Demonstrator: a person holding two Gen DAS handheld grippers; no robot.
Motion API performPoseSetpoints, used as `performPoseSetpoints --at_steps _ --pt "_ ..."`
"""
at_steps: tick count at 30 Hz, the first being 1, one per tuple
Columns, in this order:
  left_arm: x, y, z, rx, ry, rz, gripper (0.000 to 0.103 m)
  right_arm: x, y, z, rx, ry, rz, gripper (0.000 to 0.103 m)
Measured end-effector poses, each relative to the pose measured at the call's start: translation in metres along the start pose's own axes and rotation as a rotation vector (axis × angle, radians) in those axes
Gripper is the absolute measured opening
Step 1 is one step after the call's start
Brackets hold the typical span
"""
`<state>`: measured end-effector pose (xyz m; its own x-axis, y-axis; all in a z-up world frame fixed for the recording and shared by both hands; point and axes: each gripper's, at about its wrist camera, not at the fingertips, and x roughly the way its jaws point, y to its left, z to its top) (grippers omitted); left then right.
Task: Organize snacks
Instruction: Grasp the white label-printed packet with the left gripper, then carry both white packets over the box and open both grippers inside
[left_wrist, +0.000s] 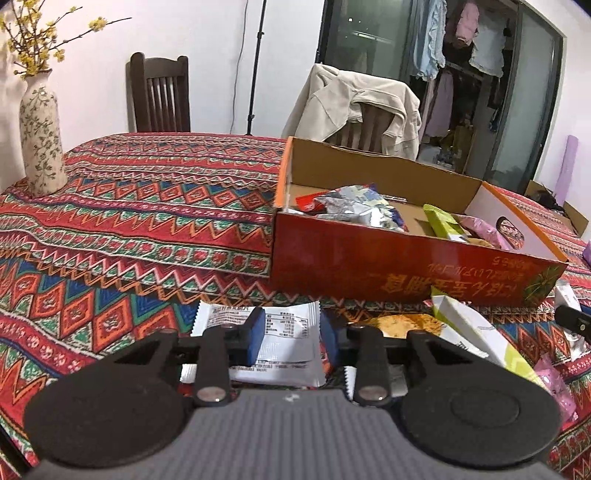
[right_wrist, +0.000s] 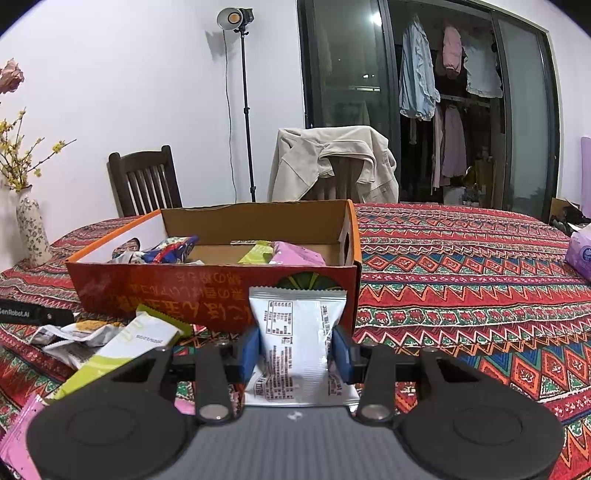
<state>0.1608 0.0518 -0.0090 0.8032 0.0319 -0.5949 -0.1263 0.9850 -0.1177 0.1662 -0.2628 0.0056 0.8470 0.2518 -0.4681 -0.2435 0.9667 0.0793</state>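
Observation:
A red and orange cardboard box (left_wrist: 388, 266) stands open on the patterned tablecloth, with several snack packets inside. My left gripper (left_wrist: 291, 336) is low over the table in front of the box, and its blue pads sit against a white snack packet (left_wrist: 288, 332) lying there. Beside it lie a green-and-white packet (left_wrist: 472, 332), an orange one (left_wrist: 406, 323) and a pink one (left_wrist: 554, 384). In the right wrist view my right gripper (right_wrist: 295, 350) is shut on an upright white packet (right_wrist: 295, 325), held just in front of the box (right_wrist: 166, 284) near its right corner.
A flowered vase (left_wrist: 40, 140) with yellow twigs stands at the table's far left. Two chairs stand behind the table, one draped with a beige jacket (right_wrist: 332, 158). A purple tissue pack (right_wrist: 580, 254) lies at the right edge. Loose packets (right_wrist: 122, 343) lie left of my right gripper.

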Motion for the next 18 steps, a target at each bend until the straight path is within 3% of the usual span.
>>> performPoseSetpoints --at_steps 1,3,5,9,14,18 --pt "-0.001 0.001 0.0 0.001 -0.003 0.001 0.037 0.0 0.0 0.0 -0.001 -0.001 0.0 0.041" --pt "-0.004 0.001 -0.001 0.015 -0.013 0.01 0.059 -0.001 0.001 0.0 -0.004 -0.004 -0.001 0.041" --pt "-0.004 0.0 -0.001 0.034 -0.02 0.047 0.074 -0.001 0.001 0.0 -0.006 -0.003 -0.002 0.041" --pt "0.007 0.002 0.002 0.065 0.022 0.08 0.09 -0.001 0.001 -0.001 -0.006 -0.004 -0.001 0.041" --pt "0.027 0.011 0.001 0.067 0.1 0.106 0.103 -0.001 0.001 -0.001 -0.006 -0.004 0.0 0.042" --pt "0.028 0.012 -0.001 0.064 0.099 0.1 0.103 -0.001 0.002 -0.001 -0.008 -0.003 0.001 0.042"
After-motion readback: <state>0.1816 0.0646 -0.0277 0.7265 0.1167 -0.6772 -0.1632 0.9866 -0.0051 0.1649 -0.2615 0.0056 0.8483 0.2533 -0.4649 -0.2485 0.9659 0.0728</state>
